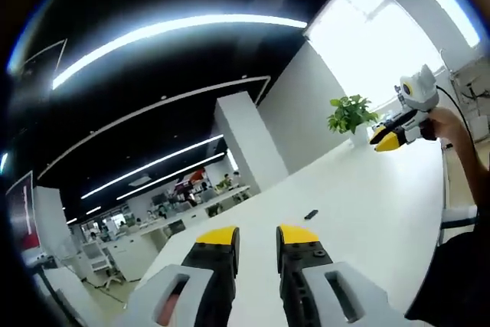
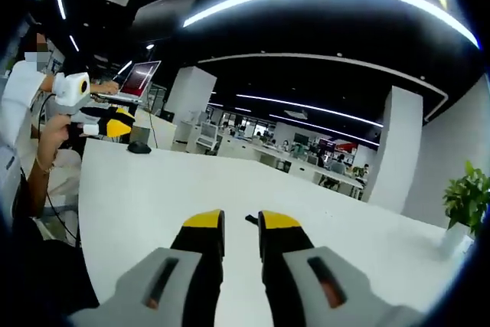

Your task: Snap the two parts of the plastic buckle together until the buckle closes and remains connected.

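With both the left claw [image 1: 257, 244] and right claw [image 2: 240, 229] parted and empty, lower them squarely toward the small dark buckle [image 1: 311, 214] lying mid-table [image 1: 360, 189], well away from its edges.

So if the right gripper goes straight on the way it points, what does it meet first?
Probably the small dark piece lying on the white table, just past the open jaws of the right gripper; depth is hard to judge.
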`<move>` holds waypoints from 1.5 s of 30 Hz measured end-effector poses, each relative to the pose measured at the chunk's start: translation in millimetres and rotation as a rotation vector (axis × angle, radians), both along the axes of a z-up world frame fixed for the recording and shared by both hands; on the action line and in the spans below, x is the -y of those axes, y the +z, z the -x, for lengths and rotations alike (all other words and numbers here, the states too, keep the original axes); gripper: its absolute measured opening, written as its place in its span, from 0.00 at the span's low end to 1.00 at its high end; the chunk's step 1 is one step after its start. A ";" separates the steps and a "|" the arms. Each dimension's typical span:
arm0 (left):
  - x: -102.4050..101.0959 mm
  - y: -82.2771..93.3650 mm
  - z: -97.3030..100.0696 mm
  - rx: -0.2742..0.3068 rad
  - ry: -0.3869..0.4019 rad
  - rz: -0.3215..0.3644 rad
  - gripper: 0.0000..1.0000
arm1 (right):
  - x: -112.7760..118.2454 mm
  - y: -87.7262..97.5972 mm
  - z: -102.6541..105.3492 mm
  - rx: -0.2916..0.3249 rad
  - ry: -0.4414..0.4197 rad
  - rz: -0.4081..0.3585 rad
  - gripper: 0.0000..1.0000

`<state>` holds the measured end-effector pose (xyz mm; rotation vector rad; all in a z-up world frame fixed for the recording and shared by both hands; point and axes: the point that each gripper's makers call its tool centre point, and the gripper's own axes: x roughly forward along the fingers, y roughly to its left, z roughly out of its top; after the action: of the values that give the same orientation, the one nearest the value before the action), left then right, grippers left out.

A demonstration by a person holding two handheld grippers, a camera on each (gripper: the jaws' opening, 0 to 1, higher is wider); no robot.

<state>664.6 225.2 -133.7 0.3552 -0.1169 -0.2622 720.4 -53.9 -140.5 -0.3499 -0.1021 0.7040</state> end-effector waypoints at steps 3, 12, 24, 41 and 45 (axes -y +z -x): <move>-9.4 2.2 7.4 0.023 0.022 0.051 0.19 | 1.5 4.0 7.3 0.023 0.005 0.015 0.17; -26.6 -21.5 18.2 0.001 0.089 0.052 0.19 | 5.5 7.1 12.5 0.041 -0.024 0.002 0.17; -56.7 -38.2 68.1 0.011 0.194 0.084 0.19 | 15.3 25.6 31.7 0.116 -0.067 -0.034 0.18; -62.5 -35.9 79.7 0.044 0.222 0.146 0.19 | 53.8 41.3 37.0 0.174 -0.189 -0.089 0.20; -62.9 -34.3 81.2 0.052 0.221 0.141 0.19 | 52.9 41.9 37.0 0.178 -0.192 -0.082 0.20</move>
<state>583.5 288.1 -167.9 0.2323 -0.1449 -0.0262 683.5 -106.8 -98.7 -0.3388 -0.2623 0.4767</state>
